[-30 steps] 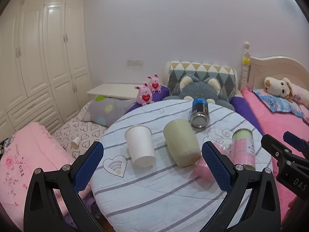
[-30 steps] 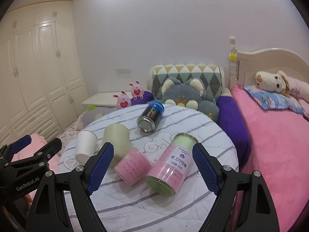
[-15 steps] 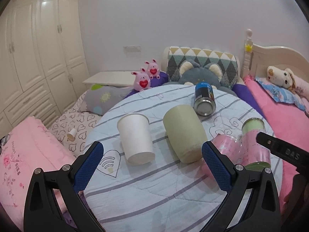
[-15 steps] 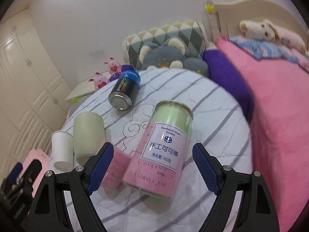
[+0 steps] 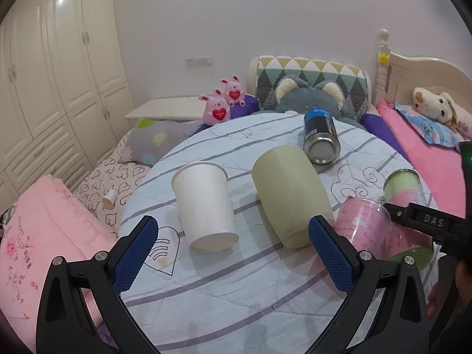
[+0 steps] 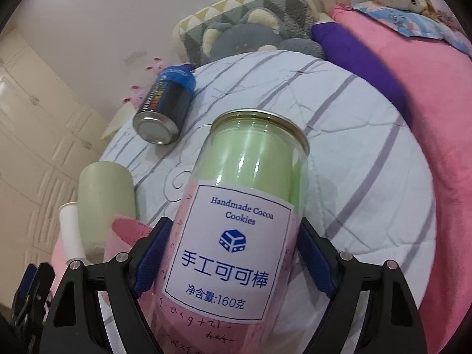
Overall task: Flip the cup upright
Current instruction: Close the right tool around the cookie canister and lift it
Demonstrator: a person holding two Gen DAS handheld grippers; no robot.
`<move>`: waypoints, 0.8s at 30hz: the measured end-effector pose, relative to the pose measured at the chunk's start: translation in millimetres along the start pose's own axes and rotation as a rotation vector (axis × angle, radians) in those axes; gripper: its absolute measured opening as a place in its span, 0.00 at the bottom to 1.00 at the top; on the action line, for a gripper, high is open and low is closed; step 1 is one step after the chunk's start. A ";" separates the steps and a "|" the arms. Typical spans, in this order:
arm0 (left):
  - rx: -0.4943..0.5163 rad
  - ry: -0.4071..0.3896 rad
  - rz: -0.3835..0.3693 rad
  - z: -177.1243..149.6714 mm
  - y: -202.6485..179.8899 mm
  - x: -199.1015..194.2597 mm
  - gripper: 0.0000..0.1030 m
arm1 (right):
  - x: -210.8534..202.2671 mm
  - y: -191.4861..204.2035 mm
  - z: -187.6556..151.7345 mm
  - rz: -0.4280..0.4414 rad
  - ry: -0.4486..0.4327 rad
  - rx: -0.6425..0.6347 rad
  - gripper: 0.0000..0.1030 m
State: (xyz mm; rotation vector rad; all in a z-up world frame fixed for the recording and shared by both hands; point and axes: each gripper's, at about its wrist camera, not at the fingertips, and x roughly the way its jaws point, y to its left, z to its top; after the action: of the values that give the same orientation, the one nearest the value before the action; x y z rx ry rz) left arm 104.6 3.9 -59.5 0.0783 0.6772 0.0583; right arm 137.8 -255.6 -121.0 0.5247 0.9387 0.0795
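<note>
Both blue-padded fingers of the right gripper bracket the toppled clear cookie jar; contact unclear. Left gripper hangs spread, nothing between.

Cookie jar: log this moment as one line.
right gripper: fingers around cookie jar | jar: lying on table | left gripper: open, empty

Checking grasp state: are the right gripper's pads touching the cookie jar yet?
Cannot tell. In the right wrist view the right gripper straddles the cookie jar, both pads tight against its sides, but no clear gap or contact shows.
</note>
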 end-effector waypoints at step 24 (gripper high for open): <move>-0.139 -0.096 0.095 -6.0 75.8 -69.4 1.00 | -74.5 94.0 -62.1 0.228 0.005 -0.334 0.78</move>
State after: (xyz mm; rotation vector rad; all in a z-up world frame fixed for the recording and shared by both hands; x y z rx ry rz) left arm 44.8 74.2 -13.9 -0.0199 0.5717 0.1918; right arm 59.3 -170.6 -51.3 0.3190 0.8459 0.4364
